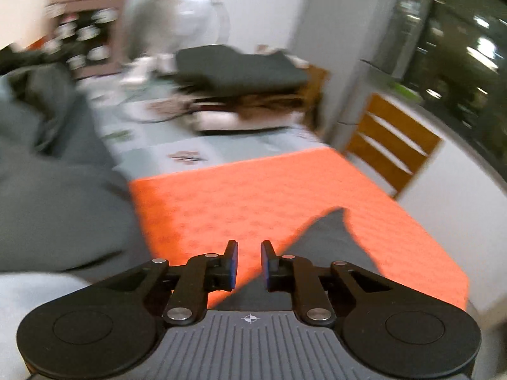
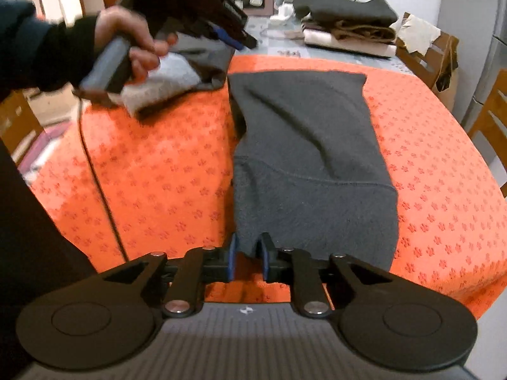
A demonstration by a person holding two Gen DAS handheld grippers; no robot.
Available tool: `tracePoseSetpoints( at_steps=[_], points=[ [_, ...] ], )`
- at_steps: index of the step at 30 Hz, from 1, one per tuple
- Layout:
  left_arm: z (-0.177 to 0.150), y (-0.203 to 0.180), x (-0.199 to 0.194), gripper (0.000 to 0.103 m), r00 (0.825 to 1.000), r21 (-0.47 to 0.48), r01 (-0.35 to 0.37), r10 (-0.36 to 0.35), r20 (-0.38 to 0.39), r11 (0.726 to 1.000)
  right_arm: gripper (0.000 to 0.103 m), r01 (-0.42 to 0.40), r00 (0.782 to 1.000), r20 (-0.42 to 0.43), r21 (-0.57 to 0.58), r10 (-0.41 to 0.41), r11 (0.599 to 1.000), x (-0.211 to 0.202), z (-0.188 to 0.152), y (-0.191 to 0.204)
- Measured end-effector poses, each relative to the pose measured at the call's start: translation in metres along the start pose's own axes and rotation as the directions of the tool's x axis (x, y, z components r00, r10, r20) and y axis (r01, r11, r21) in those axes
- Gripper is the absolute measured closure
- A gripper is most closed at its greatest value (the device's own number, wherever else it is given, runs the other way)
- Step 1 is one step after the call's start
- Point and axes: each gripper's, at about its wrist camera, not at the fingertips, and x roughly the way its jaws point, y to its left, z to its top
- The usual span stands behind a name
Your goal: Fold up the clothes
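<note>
A dark grey garment (image 2: 313, 158) lies folded into a long strip on the orange patterned cloth (image 2: 152, 174), its length running away from me. My right gripper (image 2: 248, 258) is at the garment's near left corner. Its jaws stand slightly apart with the fabric edge between them, and the pads do not press on it. A second grey garment with white lining (image 2: 171, 76) is bunched at the cloth's far left, also seen as a grey mass (image 1: 54, 196). A hand holds my left gripper (image 1: 249, 262) above the cloth, open and empty, also seen as left gripper (image 2: 240, 39). A dark garment corner (image 1: 329, 240) lies under it.
A stack of folded clothes (image 2: 345, 22) sits at the table's far end on a pale tablecloth (image 1: 190, 145). Wooden chairs (image 1: 393, 148) (image 2: 491, 117) stand along the right side. A brown paper bag (image 2: 446, 63) hangs on a far chair. A thin cable (image 2: 95, 164) crosses the orange cloth at left.
</note>
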Motion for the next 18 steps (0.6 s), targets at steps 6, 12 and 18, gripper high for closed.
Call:
tracePoseSetpoints(
  at_steps=[6, 12, 18],
  points=[
    [-0.019, -0.015, 0.021, 0.086, 0.993, 0.035, 0.076, -0.072, -0.097, 0.997, 0.08, -0.008, 0.995, 0.099, 0.049, 0.003, 0.999, -0.025, 0.005, -0.018],
    [-0.027, -0.015, 0.039, 0.085, 0.989, 0.038, 0.061, -0.055, -0.136, 0.997, 0.048, 0.05, 0.985, 0.166, 0.043, -0.057, 0.998, -0.017, 0.033, -0.03],
    [-0.03, -0.013, 0.045, 0.085, 0.987, 0.043, 0.048, -0.041, -0.156, 0.998, 0.045, 0.188, 0.979, 0.087, -0.034, -0.185, 0.982, 0.039, 0.043, -0.032]
  ],
)
